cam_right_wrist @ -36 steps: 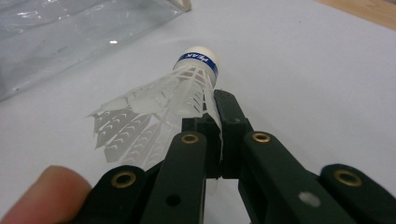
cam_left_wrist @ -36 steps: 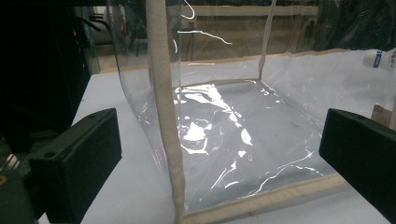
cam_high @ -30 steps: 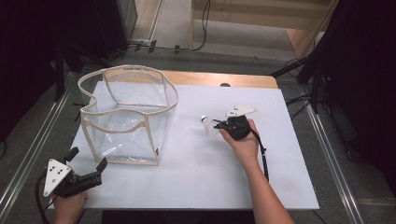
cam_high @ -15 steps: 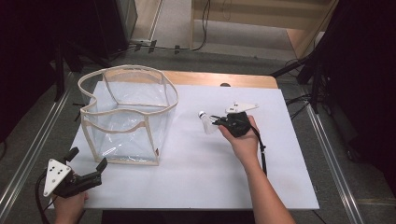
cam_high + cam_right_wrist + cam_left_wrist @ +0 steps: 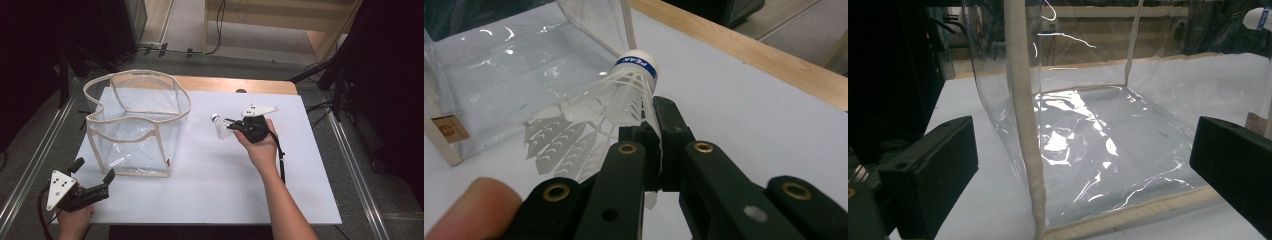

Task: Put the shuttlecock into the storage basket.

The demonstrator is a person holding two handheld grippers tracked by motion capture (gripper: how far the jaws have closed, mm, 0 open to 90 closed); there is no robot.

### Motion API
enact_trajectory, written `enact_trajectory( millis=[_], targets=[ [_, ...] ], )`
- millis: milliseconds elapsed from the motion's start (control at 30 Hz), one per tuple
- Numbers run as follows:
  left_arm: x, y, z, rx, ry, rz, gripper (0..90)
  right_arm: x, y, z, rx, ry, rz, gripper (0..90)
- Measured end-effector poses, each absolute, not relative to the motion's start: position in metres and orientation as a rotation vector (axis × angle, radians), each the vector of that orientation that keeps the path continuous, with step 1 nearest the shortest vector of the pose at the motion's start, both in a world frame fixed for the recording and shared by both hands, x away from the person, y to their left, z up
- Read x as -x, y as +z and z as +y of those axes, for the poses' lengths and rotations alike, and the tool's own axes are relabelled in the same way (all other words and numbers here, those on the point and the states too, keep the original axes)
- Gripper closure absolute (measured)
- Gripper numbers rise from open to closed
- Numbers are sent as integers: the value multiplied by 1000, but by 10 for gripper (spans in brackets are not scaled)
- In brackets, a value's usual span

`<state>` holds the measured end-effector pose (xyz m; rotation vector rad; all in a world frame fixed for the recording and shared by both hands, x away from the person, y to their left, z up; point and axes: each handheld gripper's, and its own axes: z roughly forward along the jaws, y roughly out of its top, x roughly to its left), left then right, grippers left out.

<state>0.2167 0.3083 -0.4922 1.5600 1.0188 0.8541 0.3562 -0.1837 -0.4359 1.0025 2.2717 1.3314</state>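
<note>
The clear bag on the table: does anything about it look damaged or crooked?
The clear bag stands upright but its beige rim is wavy and dented inward on the left, so the opening is uneven. No tear shows. The shuttlecock in the right gripper looks intact.

Bright overhead light; glare on clear bag (image 5: 1083,130); dark surroundings.

shuttlecocks: one (image 5: 219,128), white with a blue band
clear bags: one (image 5: 135,125), with cream trim
grippers: two, the left gripper (image 5: 92,185) and the right gripper (image 5: 231,126)
fingers: two (image 5: 933,172) on each gripper
hands: two, one on each gripper
surface: one (image 5: 210,190), white
grey three-cornered plates: two
</note>
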Motion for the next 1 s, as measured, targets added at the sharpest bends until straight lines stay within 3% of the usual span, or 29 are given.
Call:
enact_trajectory(
  millis=[1000],
  targets=[
    [-216,-492,308,-1566,860,1015,0,-359,-403,-175,-961,1380,2222,875]
  ],
)
